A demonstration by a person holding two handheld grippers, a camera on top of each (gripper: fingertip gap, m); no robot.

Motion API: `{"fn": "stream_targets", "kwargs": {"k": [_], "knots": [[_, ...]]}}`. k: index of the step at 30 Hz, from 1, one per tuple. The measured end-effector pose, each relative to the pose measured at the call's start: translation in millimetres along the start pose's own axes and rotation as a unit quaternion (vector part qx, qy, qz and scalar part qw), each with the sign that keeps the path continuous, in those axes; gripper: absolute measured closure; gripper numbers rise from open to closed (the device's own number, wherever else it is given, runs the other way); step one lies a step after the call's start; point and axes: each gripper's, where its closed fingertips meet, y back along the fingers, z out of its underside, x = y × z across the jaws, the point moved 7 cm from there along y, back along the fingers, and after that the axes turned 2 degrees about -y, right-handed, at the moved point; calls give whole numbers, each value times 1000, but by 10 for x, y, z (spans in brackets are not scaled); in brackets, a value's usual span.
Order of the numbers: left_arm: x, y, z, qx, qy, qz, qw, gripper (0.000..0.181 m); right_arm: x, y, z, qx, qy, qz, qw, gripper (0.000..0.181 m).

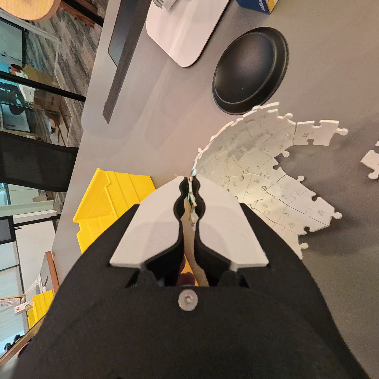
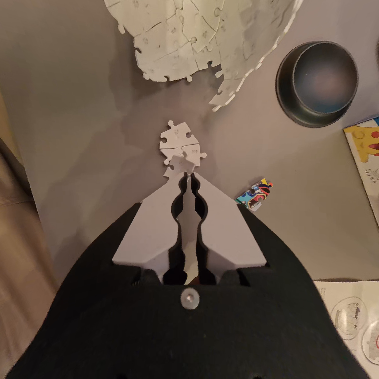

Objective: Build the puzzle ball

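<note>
The half-built puzzle ball [image 1: 256, 174] is a curved white shell of joined pieces, its white inner side facing the left wrist view. My left gripper [image 1: 190, 181] is shut on the shell's rim and holds it above the grey table. The shell also shows at the top of the right wrist view [image 2: 184, 37]. My right gripper [image 2: 188, 174] is shut on a small white puzzle piece [image 2: 182, 164] at its tips, over a joined pair of white pieces [image 2: 180, 141] lying on the table. A colourful piece [image 2: 254, 194] lies face up to the right.
A black round bowl [image 1: 250, 69] stands beyond the shell, also in the right wrist view [image 2: 315, 84]. A yellow bin [image 1: 110, 205] sits at the left table edge. A white board [image 1: 184, 30], a puzzle box [image 2: 365, 155] and a leaflet [image 2: 348, 328] lie around. Tip to tip, the grippers are about 20 cm apart. The black round bowl [image 1: 250, 69] lies around 12 cm away from my left fingertips. Look for it in the right wrist view [image 2: 319, 80] too.
</note>
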Motion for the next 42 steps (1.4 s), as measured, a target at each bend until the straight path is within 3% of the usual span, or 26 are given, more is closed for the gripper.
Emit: {"fn": "stream_targets", "kwargs": {"k": [12,18,19,22,42], "knots": [[-7,13,17,0,-5,-3,1000,177,30,53,-20,27,-48,-5,998,181],[10,32,-13,3,-7,-4,1000,177,-64,-57,65,-19,-73,-5,997,133],[10,33,-12,3,-7,-5,1000,177,-82,-79,62,-19,-73,-3,997,132],[16,19,-5,3,-7,-4,1000,177,-84,-126,55,-20,-71,12,997,152],[-73,-33,83,3,11,2,1000,177,-118,-23,198,-38,-17,-53,998,153]]}}
